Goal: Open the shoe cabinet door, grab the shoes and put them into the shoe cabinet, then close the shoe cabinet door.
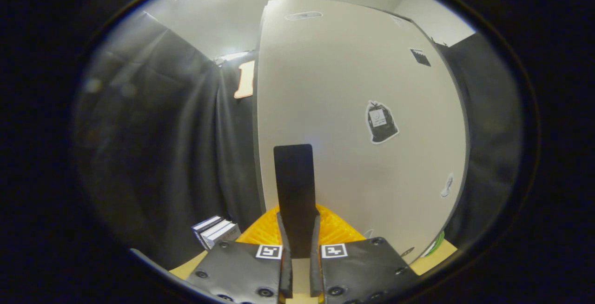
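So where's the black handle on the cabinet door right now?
In the gripper view, the black handle stands upright low on the white cabinet door, gripped between the gripper fingers, left of the bag-shaped sticker.

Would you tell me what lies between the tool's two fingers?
In the gripper view, an upright black strip stands between them, both fingers pressing its lower end, with the white cabinet door behind it.

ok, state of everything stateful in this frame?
White shoe cabinet door: looks closed, face toward the camera.
Black flat handle: upright, between the fingers.
Gripper: shut on the handle, both fingers pressing its lower end.
Small stack of white boxes: upright on the tan floor.
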Action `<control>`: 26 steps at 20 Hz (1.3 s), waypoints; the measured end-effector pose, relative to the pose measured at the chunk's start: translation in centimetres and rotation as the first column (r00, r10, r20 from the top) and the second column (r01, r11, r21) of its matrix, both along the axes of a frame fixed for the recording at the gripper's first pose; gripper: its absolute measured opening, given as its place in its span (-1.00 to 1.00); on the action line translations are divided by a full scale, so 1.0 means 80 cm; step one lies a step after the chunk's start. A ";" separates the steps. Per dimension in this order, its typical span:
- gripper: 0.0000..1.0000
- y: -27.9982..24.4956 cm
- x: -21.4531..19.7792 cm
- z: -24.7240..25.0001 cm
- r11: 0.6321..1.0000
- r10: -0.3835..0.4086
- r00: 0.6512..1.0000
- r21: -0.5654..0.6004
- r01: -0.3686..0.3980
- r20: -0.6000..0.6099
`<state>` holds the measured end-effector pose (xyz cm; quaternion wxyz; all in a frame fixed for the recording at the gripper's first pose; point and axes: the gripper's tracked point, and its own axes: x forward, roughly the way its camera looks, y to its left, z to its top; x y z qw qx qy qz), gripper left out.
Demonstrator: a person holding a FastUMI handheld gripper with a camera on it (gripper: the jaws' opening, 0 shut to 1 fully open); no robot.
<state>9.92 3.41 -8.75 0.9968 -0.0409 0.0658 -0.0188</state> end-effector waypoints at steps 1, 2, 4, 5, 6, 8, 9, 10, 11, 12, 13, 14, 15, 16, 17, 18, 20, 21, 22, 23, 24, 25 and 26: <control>-0.68 -0.001 -0.007 0.002 1.000 -0.005 1.000 -0.008 0.005 0.002; -0.68 -0.004 -0.012 0.004 1.000 -0.014 1.000 -0.017 0.015 0.005; -0.68 -0.008 -0.025 0.006 0.999 -0.033 0.999 -0.024 0.033 0.007; -0.68 -0.010 -0.030 0.006 0.999 -0.043 0.999 -0.027 0.044 0.005; -0.68 -0.010 -0.038 0.007 0.998 -0.048 0.999 -0.030 0.048 -0.003; -0.65 -0.013 -0.046 0.010 0.997 -0.059 0.998 -0.047 0.058 -0.009; -0.63 -0.016 -0.051 0.011 0.996 -0.068 0.998 -0.056 0.068 -0.007; -0.62 -0.018 -0.059 0.012 0.995 -0.076 0.997 -0.060 0.075 -0.005; -0.60 -0.020 -0.065 0.014 0.995 -0.082 0.997 -0.062 0.082 0.002; -0.58 -0.023 -0.070 0.016 0.994 -0.090 0.996 -0.063 0.090 0.002; -0.58 -0.024 -0.076 0.017 0.993 -0.098 0.995 -0.062 0.098 0.004; -0.58 -0.026 -0.079 0.017 0.992 -0.106 0.994 -0.063 0.106 0.002; -0.58 -0.029 -0.084 0.020 0.991 -0.115 0.993 -0.066 0.115 0.003; -0.59 -0.033 -0.090 0.021 0.990 -0.123 0.992 -0.065 0.123 0.006; -0.59 -0.035 -0.095 0.024 0.989 -0.131 0.991 -0.063 0.131 0.010; -0.59 -0.039 -0.101 0.025 0.988 -0.138 0.990 -0.062 0.139 0.015; -0.59 -0.046 -0.115 0.029 0.987 -0.151 0.988 -0.060 0.152 0.019; -0.59 -0.049 -0.121 0.030 0.986 -0.158 0.987 -0.054 0.159 0.016; -0.59 -0.052 -0.126 0.031 0.985 -0.165 0.986 -0.046 0.166 0.013; -0.59 -0.054 -0.131 0.032 0.984 -0.171 0.985 -0.039 0.172 0.010; -0.59 -0.057 -0.135 0.034 0.984 -0.175 0.985 -0.038 0.175 0.009; -0.59 -0.061 -0.139 0.036 0.983 -0.177 0.984 -0.042 0.177 0.008; -0.59 -0.065 -0.142 0.037 0.983 -0.179 0.984 -0.045 0.179 0.007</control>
